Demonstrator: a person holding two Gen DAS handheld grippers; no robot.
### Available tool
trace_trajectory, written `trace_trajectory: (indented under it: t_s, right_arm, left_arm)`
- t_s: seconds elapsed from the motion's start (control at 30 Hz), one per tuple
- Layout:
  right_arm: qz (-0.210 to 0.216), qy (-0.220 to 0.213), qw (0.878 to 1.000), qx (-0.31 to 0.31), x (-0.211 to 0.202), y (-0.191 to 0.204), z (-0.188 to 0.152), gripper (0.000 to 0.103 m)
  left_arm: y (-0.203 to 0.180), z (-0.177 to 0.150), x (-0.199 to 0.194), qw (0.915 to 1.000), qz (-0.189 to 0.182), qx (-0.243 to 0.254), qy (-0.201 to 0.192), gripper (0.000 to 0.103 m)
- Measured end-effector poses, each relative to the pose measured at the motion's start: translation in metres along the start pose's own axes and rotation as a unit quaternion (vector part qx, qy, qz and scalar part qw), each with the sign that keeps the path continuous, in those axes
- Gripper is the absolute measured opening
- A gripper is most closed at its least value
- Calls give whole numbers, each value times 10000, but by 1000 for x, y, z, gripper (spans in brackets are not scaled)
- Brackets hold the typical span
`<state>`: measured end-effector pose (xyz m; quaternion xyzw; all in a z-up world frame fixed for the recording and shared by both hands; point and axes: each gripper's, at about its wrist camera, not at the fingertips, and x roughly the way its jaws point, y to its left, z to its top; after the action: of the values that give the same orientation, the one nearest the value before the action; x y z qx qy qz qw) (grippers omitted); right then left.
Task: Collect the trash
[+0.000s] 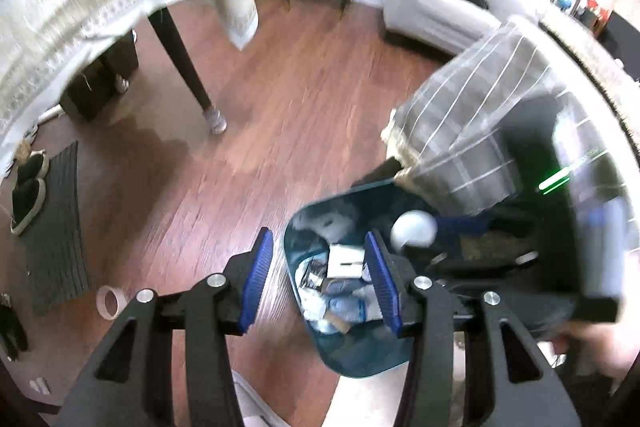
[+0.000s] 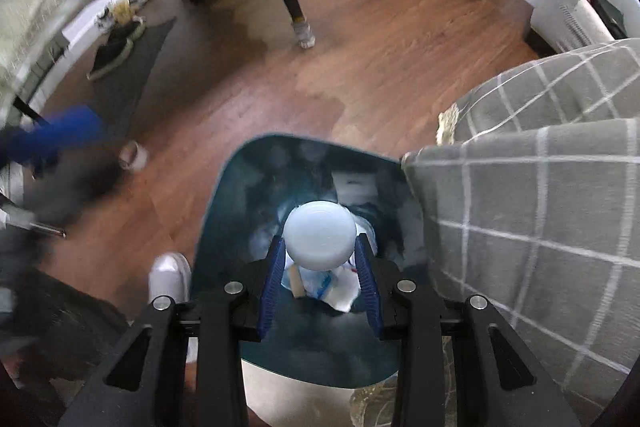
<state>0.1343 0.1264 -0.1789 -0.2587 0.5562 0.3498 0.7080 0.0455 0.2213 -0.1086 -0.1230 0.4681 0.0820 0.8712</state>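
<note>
A teal bin (image 1: 360, 359) stands on the wood floor with papers and wrappers (image 1: 344, 283) inside. My left gripper (image 1: 318, 247) hangs open over the bin's left rim, with nothing between its blue pads. My right gripper (image 2: 320, 243) points down into the bin (image 2: 240, 163) and is shut on a white round cup (image 2: 320, 227), held above the trash. The left wrist view shows that same cup (image 1: 414, 229) over the bin, with the right gripper (image 1: 440, 227) blurred behind it. In the right wrist view the left gripper (image 2: 52, 139) is a blue blur at the left edge.
A tape roll (image 1: 109, 301) lies on the floor left of the bin. A grey checked cushion (image 2: 540, 207) overhangs the bin's right side. A dark table leg (image 1: 188, 75) and hanging tablecloth stand farther back. Shoes on a mat (image 1: 28, 195) sit far left. A person's white shoe (image 2: 170, 275) is beside the bin.
</note>
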Motion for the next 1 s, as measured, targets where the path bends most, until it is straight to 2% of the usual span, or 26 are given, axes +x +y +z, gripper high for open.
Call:
trace_trajectory:
  t_s: [0.2, 0.23, 0.3, 0.37, 0.53, 0.63, 0.73, 0.83, 1.0]
  right_arm:
    - [-142, 434, 9988, -180, 27, 4, -11, 39]
    - [-165, 506, 9984, -211, 31, 4, -13, 49]
    - [-307, 562, 9976, -251, 33, 3, -15, 61]
    - [-327, 556, 9976, -251, 32, 2, -16, 61]
    - [-155, 185, 9992, -305, 6, 3, -17, 61]
    - [-88, -117, 9992, -366, -16, 7, -13, 61]
    - [4, -550, 9981, -273, -49, 5, -9, 61]
    - [-34, -1015, 9947, -171, -86, 1, -6, 61]
    - [-75, -1830, 9831, 87, -148, -12, -18, 61]
  left_arm:
    - [-3, 13, -34, 9989, -155, -11, -436, 48]
    - [-3, 16, -39, 9987, -185, -34, -476, 47]
    - [-3, 20, -46, 9980, -271, -74, -573, 47]
    - [-4, 24, -55, 9970, -311, -81, -698, 47]
    - [-10, 25, -70, 9956, -342, 6, -876, 47]
    - [-14, 24, -76, 9955, -240, 160, -902, 47]
    - [-14, 21, -85, 9951, -139, 179, -965, 48]
    - [-11, 18, -97, 9938, -230, 85, -1088, 50]
    - [-18, 3, -122, 9925, -211, 76, -1202, 56]
